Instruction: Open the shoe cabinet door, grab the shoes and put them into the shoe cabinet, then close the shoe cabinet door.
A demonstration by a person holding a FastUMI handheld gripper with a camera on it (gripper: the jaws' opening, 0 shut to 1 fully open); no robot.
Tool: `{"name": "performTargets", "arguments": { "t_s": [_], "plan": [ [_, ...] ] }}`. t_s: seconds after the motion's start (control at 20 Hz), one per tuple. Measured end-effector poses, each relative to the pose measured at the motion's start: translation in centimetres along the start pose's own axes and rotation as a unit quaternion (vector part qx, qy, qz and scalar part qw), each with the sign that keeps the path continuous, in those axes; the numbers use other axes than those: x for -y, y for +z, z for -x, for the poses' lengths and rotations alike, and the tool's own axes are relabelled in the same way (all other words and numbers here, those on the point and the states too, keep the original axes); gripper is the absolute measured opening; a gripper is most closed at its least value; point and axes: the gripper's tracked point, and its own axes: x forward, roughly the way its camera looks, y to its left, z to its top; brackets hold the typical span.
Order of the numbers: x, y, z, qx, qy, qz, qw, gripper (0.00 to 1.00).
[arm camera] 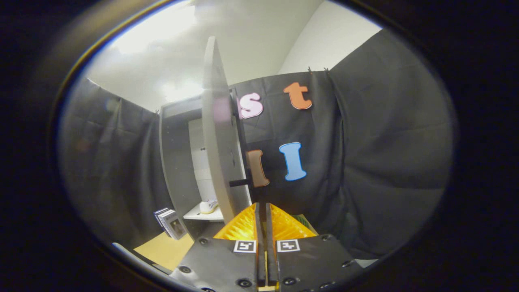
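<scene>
The grey shoe cabinet [174,162] stands just ahead and left of my fingers, its pale door [219,154] swung open and seen almost edge-on. A short black handle [240,182] sticks out of the door's right face, a little above my fingertips. A white shoe [208,206] rests on the white shelf [196,215] inside the cabinet, partly hidden by the door. My gripper [262,207] is shut, its orange fingers [243,227] pressed side by side with nothing visible between them, tips right beside the door's lower edge.
A small stack of boxed cards [170,223] stands on the tan tabletop [162,249], left of the cabinet's foot. Something green [302,221] peeks out behind my right finger. Black cloth walls close in on the left and right.
</scene>
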Motion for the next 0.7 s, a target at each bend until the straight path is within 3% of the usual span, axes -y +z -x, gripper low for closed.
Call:
{"name": "performTargets", "arguments": {
  "t_s": [0.35, 0.55, 0.7],
  "plan": [
    [-7.4, 0.6, 1.4, 0.033, 0.076, 0.015, 0.996, 0.04],
    [-11.9, -2.4, 0.8, 0.021, 0.122, 0.023, 0.992, 0.08],
    [-13.7, -6.4, -0.3, 0.011, 0.134, 0.009, 0.991, 0.10]
  ]
}}
